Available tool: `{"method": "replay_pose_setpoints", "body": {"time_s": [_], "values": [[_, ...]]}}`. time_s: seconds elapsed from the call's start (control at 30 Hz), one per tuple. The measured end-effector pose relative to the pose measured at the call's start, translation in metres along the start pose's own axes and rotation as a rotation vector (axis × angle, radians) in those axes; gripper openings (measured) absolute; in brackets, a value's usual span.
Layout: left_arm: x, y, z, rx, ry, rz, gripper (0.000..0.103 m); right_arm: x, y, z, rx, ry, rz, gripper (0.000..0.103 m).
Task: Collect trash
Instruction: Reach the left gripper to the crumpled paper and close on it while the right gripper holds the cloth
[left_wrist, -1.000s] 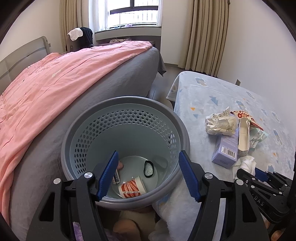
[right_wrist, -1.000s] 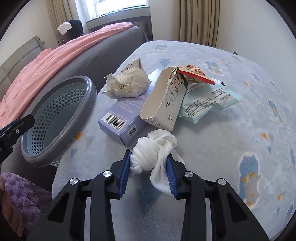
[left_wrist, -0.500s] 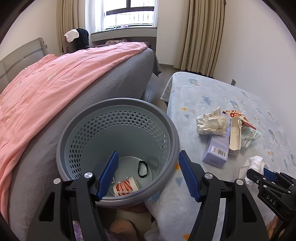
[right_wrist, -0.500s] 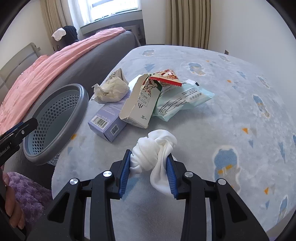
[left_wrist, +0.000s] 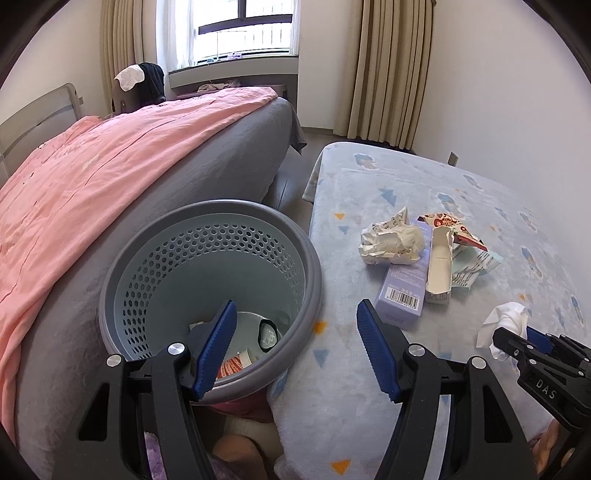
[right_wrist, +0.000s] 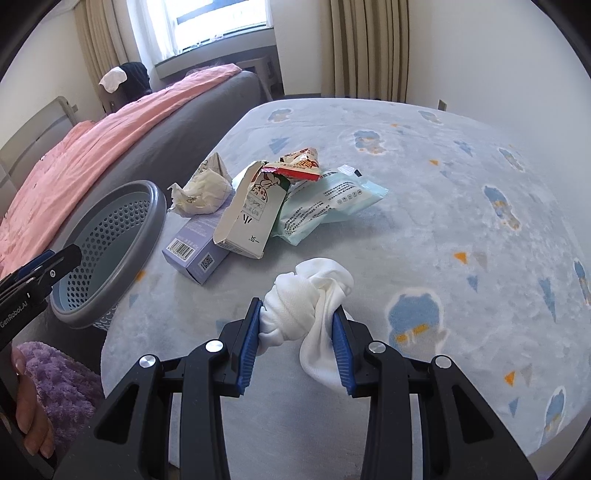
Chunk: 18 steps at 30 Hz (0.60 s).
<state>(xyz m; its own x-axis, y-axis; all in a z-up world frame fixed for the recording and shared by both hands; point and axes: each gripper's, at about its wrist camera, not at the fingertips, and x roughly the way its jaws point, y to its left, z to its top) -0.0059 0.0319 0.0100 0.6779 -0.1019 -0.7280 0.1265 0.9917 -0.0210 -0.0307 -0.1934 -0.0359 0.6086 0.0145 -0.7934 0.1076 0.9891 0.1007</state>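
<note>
Right now: right gripper clamped on white wad

Wad sits between the blue pads, above the blanket; left gripper jaws apart, empty, over the bin rim; box and wrappers beyond.

Left hand-held gripper angled down, jaws apart, right hand-held gripper clamped, seemingly firmly

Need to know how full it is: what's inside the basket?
On the basket's floor: a red-and-white paper cup, a black ring-shaped item. The left gripper's finger covers the rest.
</note>
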Motion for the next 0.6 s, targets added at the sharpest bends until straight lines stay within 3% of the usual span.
{"method": "replay_pose_setpoints", "body": {"time_s": [0.6], "values": [[0.008,-0.037,0.007,0.050,0.015,-0.023,0.065,0.000,-0.019,-0.005,0.032,-0.002,0.018,0.036]]}}
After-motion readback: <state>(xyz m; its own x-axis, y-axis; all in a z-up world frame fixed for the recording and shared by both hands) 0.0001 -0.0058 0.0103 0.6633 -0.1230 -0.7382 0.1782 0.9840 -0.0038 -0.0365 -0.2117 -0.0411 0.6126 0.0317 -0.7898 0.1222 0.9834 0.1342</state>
